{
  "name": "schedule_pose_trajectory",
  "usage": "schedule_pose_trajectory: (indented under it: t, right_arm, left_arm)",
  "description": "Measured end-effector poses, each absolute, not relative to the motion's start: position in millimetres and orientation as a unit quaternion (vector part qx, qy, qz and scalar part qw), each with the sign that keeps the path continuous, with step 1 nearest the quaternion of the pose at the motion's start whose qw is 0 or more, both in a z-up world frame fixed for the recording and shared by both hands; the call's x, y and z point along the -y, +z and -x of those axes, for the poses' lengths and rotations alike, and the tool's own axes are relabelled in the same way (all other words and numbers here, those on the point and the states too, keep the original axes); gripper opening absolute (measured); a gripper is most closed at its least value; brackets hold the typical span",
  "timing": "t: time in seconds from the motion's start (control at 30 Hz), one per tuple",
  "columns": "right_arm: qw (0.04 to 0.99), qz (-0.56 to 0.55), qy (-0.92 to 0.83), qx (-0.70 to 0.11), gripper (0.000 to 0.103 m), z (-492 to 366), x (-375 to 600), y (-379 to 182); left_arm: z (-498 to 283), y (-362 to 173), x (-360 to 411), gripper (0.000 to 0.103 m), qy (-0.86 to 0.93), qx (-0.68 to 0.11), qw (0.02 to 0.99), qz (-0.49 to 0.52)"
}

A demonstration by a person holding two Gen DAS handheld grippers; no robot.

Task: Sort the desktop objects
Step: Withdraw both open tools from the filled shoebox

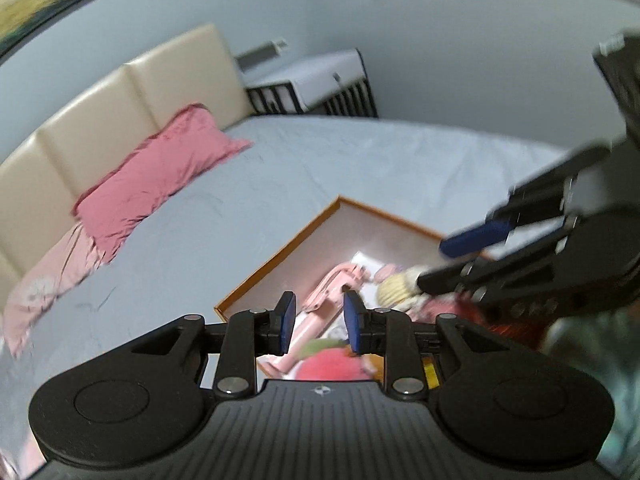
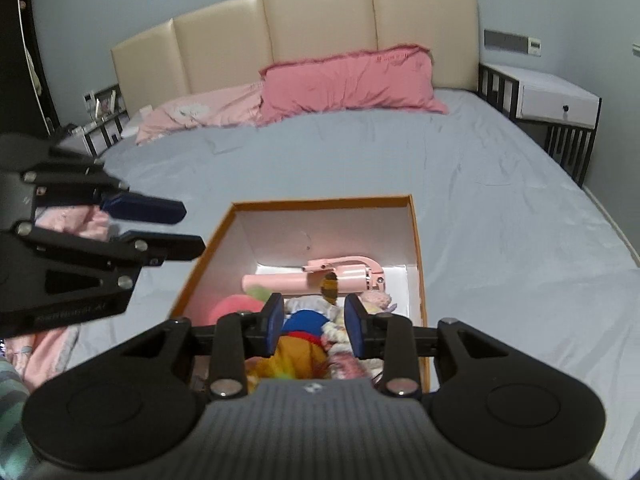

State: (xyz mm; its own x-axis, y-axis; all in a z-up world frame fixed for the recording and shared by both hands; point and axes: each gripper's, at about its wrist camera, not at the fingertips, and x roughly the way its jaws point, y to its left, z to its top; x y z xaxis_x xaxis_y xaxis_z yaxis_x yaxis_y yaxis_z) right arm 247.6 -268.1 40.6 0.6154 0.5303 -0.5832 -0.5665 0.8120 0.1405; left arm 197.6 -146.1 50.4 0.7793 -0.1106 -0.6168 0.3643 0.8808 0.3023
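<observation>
- Both grippers hang above the box (image 2: pixel 416 240), each with its fingers parted and nothing between them: the right gripper (image 2: pixel 314 322) sits over the soft toys, and the left gripper (image 1: pixel 320 322) over the box's left side.
- Sorting targets lie heaped inside the box: a pink gun-shaped toy (image 2: pixel 320 276) across the far end, a blue-and-yellow plush (image 2: pixel 300 340) under the right fingers (image 2: pixel 274 320), and a red-and-green plush (image 2: pixel 232 308) to its left.
- Risk, as I judge it: the toys overlap, so a closing grip may catch two at once, or pinch only loose fabric that slips out on the lift.
- Another hazard is the two grippers themselves; they are near each other over one small opening and could knock together or snag the box's orange rim.
- Beneath the box is no counter but a bed (image 2: pixel 480 200) with a grey-blue sheet; the mattress is soft, so a downward push could tip or shift the box.
- Around it: pink pillows (image 2: pixel 352 80) against a cream headboard (image 2: pixel 300 28), a white nightstand (image 2: pixel 556 100) to the right, pale walls.
</observation>
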Motion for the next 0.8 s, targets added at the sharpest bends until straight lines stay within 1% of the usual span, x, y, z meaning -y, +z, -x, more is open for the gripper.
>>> schedule_pose_trajectory:
  t: [0.17, 0.23, 0.27, 0.3, 0.33, 0.43, 0.5, 0.6, 0.63, 0.7, 0.8]
  right_arm:
    - [0.899, 0.033, 0.324, -0.293, 0.037, -214, 271, 45]
    - [0.9, 0.034, 0.325, -0.29, 0.043, -202, 272, 45]
    - [0.901, 0.034, 0.323, -0.289, 0.045, -196, 273, 45]
    - [0.902, 0.034, 0.32, -0.287, 0.046, -190, 275, 45]
    - [0.904, 0.034, 0.317, -0.287, 0.046, -186, 276, 44]
    - [0.908, 0.034, 0.301, -0.289, 0.046, -174, 280, 41]
    - [0.913, 0.035, 0.289, -0.287, 0.046, -166, 282, 37]
    - [0.919, 0.038, 0.275, -0.281, 0.046, -158, 285, 30]
    - [0.92, 0.04, 0.273, -0.278, 0.049, -155, 286, 27]
    - [0.925, 0.047, 0.266, -0.268, 0.054, -152, 287, 20]
    - [0.926, 0.052, 0.261, -0.267, 0.055, -151, 289, 12]
  left_arm:
    - [-160, 63, 140, 0.033, -0.083, -0.297, 0.946, -0.102]
    - [-146, 63, 136, 0.036, -0.069, -0.287, 0.953, -0.07]
    - [-140, 63, 136, 0.041, -0.061, -0.284, 0.955, -0.061]
    - [-134, 61, 135, 0.05, -0.053, -0.282, 0.957, -0.051]
    - [-129, 60, 134, 0.052, -0.043, -0.282, 0.958, -0.039]
    - [-116, 55, 131, 0.054, -0.029, -0.284, 0.958, -0.003]
    - [-112, 50, 127, 0.06, -0.019, -0.285, 0.958, 0.021]
    - [-108, 39, 125, 0.064, 0.001, -0.287, 0.957, 0.045]
    - [-106, 37, 123, 0.065, 0.007, -0.288, 0.956, 0.051]
    - [-105, 29, 122, 0.072, 0.021, -0.288, 0.956, 0.057]
    - [-105, 16, 121, 0.073, 0.041, -0.287, 0.955, 0.057]
